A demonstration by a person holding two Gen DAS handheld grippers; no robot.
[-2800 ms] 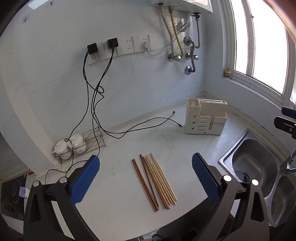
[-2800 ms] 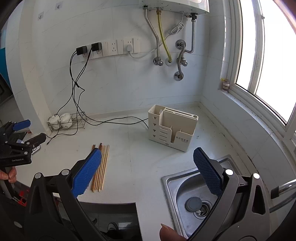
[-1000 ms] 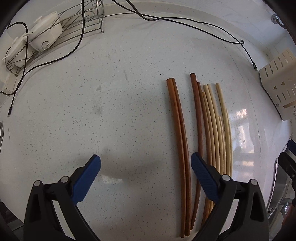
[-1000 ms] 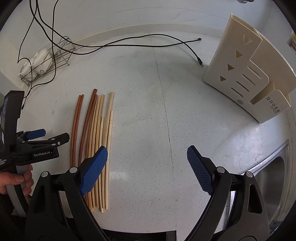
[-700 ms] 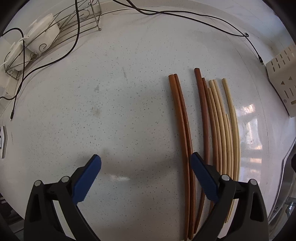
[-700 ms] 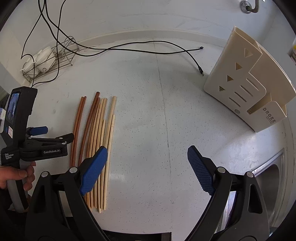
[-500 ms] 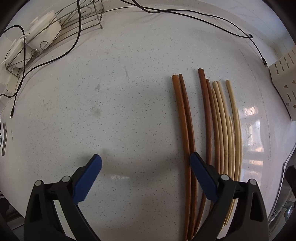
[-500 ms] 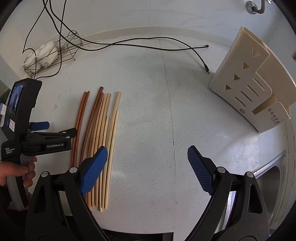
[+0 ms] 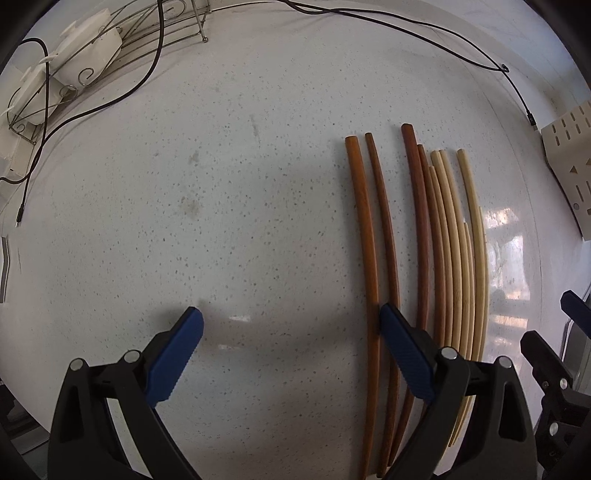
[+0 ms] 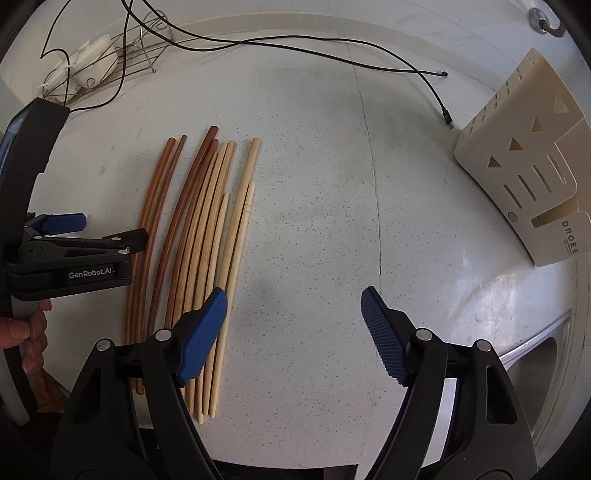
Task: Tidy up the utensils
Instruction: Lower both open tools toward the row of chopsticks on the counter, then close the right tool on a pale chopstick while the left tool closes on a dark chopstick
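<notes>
Several chopsticks lie side by side on the speckled white counter: dark brown ones (image 9: 373,236) (image 10: 159,221) on the left, pale bamboo ones (image 9: 465,236) (image 10: 236,221) on the right. My left gripper (image 9: 290,325) points straight down, open, its right pad over the leftmost brown sticks, nothing between the jaws. My right gripper (image 10: 293,310) hangs to the right of the pale sticks; its jaws are closing with only bare counter between them. The left gripper (image 10: 96,229) also shows in the right wrist view, held by a hand. A cream utensil holder (image 10: 524,162) (image 9: 569,162) stands at the right.
A wire rack (image 9: 85,62) (image 10: 110,62) with white dishes stands at the back left. Black cables (image 9: 406,22) (image 10: 332,55) trail across the back of the counter. A steel sink rim (image 10: 532,347) lies at the lower right.
Both grippers have dropped closer to the counter. The right gripper's jaws have narrowed and it has shifted so the chopsticks sit nearer its left pad. The left gripper has hardly moved.
</notes>
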